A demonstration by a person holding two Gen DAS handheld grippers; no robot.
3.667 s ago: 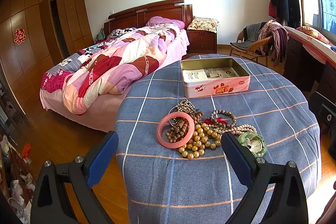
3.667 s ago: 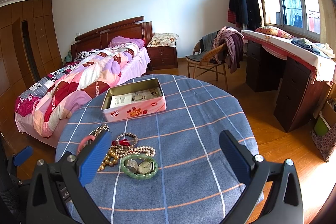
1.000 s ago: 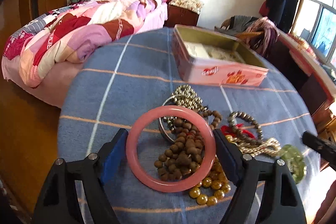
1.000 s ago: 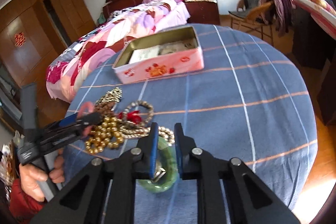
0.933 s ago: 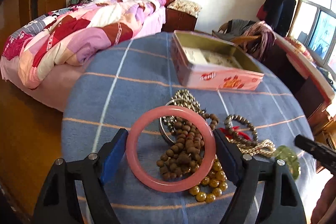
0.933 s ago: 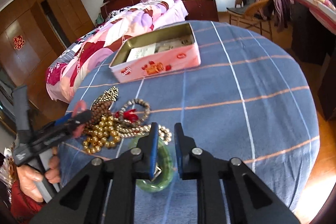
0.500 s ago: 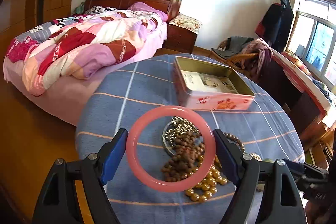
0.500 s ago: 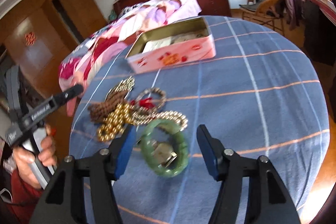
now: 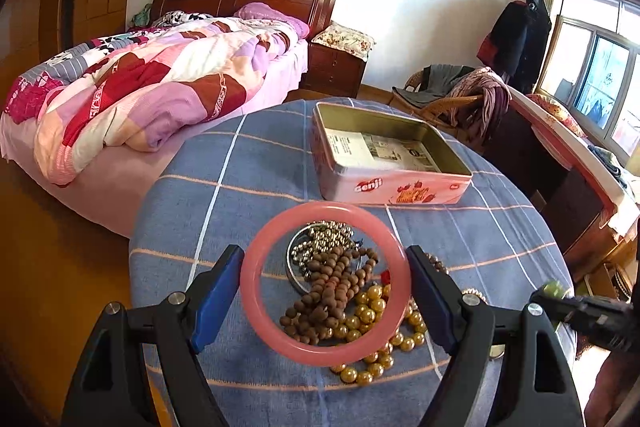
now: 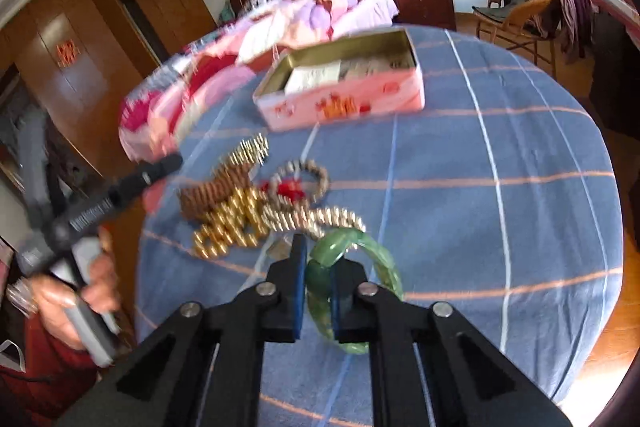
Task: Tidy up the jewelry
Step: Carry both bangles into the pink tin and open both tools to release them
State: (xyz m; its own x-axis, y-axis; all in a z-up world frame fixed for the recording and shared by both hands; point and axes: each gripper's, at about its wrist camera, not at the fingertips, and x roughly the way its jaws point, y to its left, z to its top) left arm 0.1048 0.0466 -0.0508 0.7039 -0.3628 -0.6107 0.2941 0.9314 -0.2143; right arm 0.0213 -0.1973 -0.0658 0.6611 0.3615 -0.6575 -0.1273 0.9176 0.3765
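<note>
Between the blue pads of my left gripper (image 9: 322, 267) sits a pink bangle (image 9: 325, 211), held above the table; both pads touch its rim. Under it lies a pile of brown wooden beads (image 9: 332, 287), gold beads (image 9: 372, 307) and silver beads (image 9: 328, 239). My right gripper (image 10: 318, 261) is shut on a green bangle (image 10: 354, 239), pinching its near rim so the ring tilts up off the cloth. The pink tin box (image 9: 384, 187) stands open behind the pile, paper in its bottom. In the right wrist view the tin (image 10: 340, 107) and bead pile (image 10: 232, 219) are blurred.
The round table has a blue checked cloth (image 9: 240, 167). A bed with a patchwork quilt (image 9: 152, 87) stands to the left. A chair with clothes (image 9: 460, 95) and a dark desk (image 9: 560, 167) stand at the right. A person's hand (image 10: 92, 287) holds the left gripper's handle.
The left gripper has lifted the pink bangle off the bead pile. The right gripper's jaws opened wide around the green bangle, then shut on its rim and tilted it up.
</note>
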